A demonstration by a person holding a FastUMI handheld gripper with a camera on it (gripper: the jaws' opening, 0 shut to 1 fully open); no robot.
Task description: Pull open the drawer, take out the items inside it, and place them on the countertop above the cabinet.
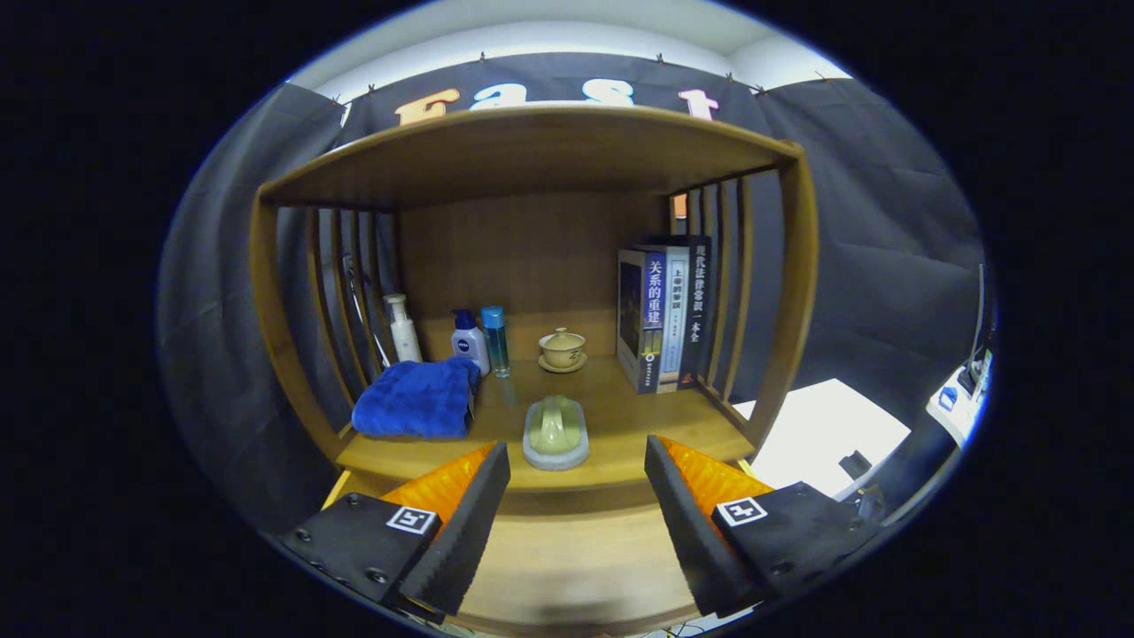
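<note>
My gripper is open, its two fingers spread wide with nothing between them. Just beyond the fingertips, on the wooden countertop, lies a pale green oblong brush-like item near the front edge. Below the countertop edge, between and under the fingers, a light wooden surface shows; I cannot tell whether it is the drawer. A wooden shelf frame with slatted sides rises over the countertop.
A folded blue towel lies at the left. Behind it stand a white pump bottle, a white-and-blue bottle and a slim blue bottle. A lidded tea cup sits mid-back; three books stand right.
</note>
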